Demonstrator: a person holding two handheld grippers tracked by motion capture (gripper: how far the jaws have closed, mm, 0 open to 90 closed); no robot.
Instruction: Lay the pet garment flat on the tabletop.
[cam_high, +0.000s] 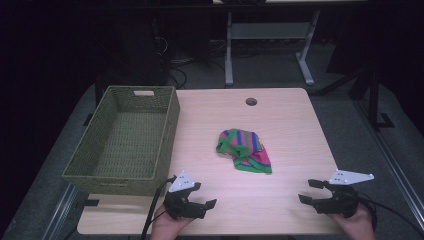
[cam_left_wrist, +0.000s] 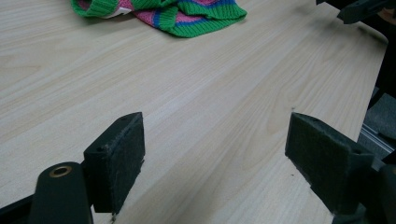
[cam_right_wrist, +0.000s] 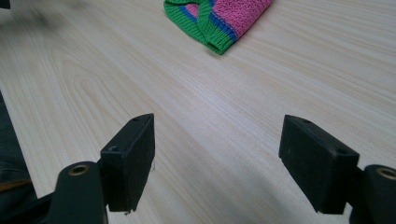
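two grippers, both with jaws spread wide and nothing between them, parked at the near edge of the table (cam_high: 280, 215); the left gripper (cam_high: 209, 204) sits near-left of the knitted garment (cam_high: 244, 150), the right gripper (cam_high: 306, 192) near-right of it, each well apart from it; the garment itself is a crumpled striped thing, green trim with pink and blue, lying about mid-table, just right of the green woven basket (cam_high: 127, 177), not touching it; basket looks empty from the high view.

my read is the job is getting that knit into the basket, so the step right now is the reach; i'd bring the left gripper in low toward the near green hem (cam_left_wrist: 205, 29), pinch a thick fold rather than a single layer so it doesn't slip; the right one could take the pink side (cam_right_wrist: 243, 16) if it sags; lift clear of the basket wall before swinging over.
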